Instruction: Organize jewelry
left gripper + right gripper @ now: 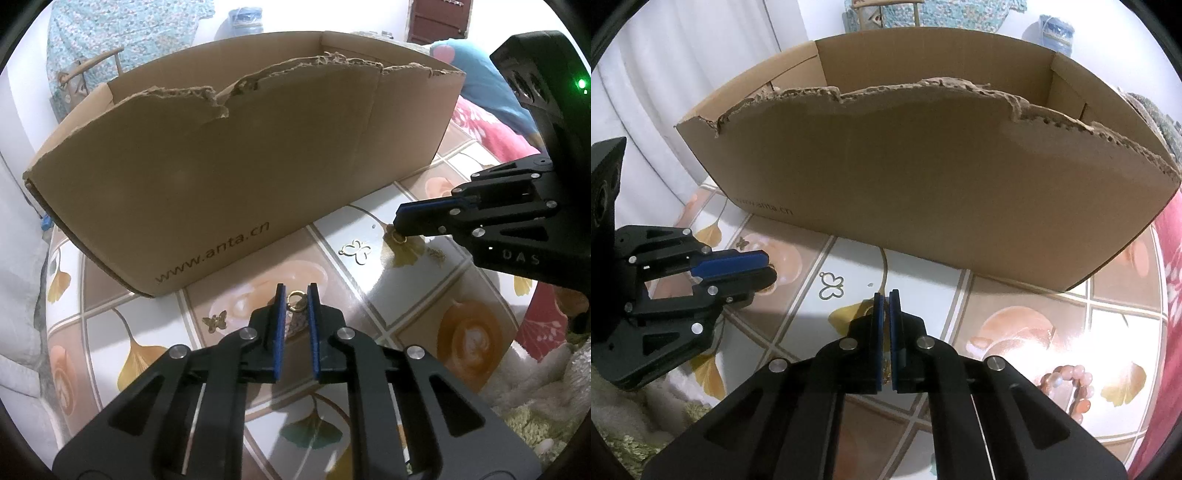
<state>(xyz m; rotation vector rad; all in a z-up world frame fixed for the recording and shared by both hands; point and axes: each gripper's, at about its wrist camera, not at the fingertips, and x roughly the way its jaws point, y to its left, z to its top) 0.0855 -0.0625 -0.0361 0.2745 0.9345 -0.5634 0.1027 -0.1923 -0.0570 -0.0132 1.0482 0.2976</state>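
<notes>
- Left wrist view: the cardboard box [229, 162] bears the print "www.anta.cn" low on its near wall; its top edge is torn. It stands on the table [369, 295], whose cloth shows ginkgo leaves and coffee cups.
- The left gripper [296, 295] has its jaws narrowed around one gold ring [296, 300]; whether the pads press it I cannot tell.
- Two butterfly charms lie on the cloth: a gold butterfly [216, 320] left of the left gripper, and an outline butterfly [356, 250] between the grippers.
- The right gripper [397, 227], with faint letters "DAS" on its body, is closed on a second gold ring [399, 238].
- Right wrist view: the right gripper's jaws stand almost together, a gold piece between them.
- One pink bead bracelet [1071, 387] lies near the table's right edge.
</notes>
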